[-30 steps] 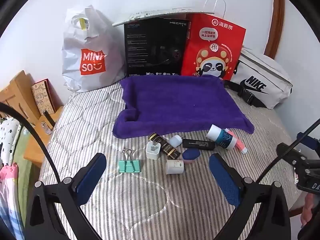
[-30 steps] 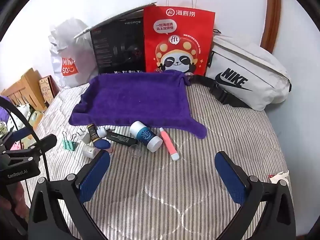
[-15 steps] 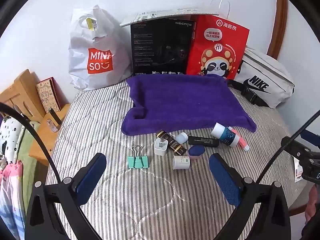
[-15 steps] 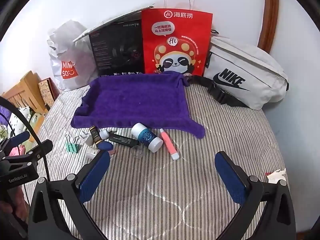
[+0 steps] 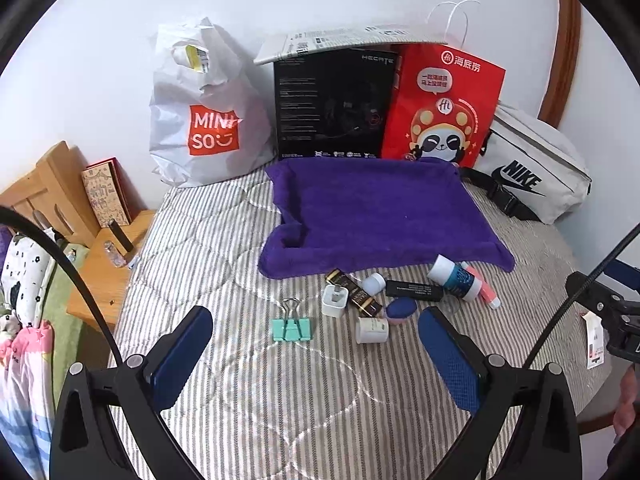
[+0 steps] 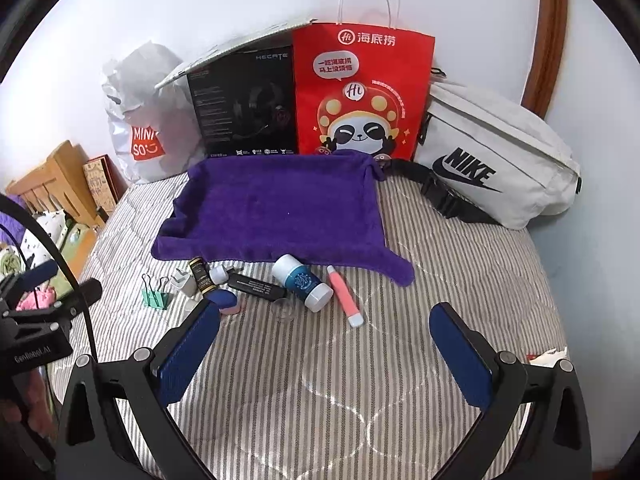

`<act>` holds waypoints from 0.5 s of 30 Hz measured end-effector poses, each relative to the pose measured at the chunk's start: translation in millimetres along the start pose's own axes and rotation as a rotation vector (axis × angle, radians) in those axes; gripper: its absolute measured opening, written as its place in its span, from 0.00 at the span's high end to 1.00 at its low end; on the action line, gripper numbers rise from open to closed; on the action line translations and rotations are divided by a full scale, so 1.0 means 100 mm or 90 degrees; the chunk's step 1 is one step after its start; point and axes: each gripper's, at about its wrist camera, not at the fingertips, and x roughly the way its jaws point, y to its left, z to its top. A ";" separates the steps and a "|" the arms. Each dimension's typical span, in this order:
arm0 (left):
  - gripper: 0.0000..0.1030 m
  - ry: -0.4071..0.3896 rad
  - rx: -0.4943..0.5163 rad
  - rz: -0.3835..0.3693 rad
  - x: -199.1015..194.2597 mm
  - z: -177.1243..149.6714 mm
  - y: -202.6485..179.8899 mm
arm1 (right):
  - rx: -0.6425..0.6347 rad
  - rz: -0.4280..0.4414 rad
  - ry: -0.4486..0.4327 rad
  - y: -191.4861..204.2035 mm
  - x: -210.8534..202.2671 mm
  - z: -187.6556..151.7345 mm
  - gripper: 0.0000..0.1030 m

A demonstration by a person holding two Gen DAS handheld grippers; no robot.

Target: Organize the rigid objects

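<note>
From the left wrist view, a striped quilted bed (image 5: 248,392) fills the room's corner against a white wall, with a purple towel (image 5: 380,216) spread before a Miniso bag (image 5: 200,120), a black box (image 5: 332,108), a red panda bag (image 5: 440,112) and a white Nike pouch (image 5: 532,172). The left gripper (image 5: 316,344) hangs wide open and empty above a teal binder clip (image 5: 291,327), whose handles point toward the towel. From the right wrist view, the right gripper (image 6: 326,344) is likewise spread open, holding nothing. Just beyond it, near the towel's front edge, a blue-and-white bottle (image 6: 302,282) and a pink tube (image 6: 345,296) lie on their sides, long axes slanting toward the right.
</note>
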 end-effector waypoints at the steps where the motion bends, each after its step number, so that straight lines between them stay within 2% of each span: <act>1: 0.00 0.001 -0.002 -0.001 0.00 0.01 0.01 | 0.003 0.002 0.001 0.00 0.00 0.01 0.00; 15: 0.00 0.008 -0.028 -0.003 0.00 -0.02 0.13 | 0.024 0.001 0.009 -0.07 -0.01 -0.01 0.00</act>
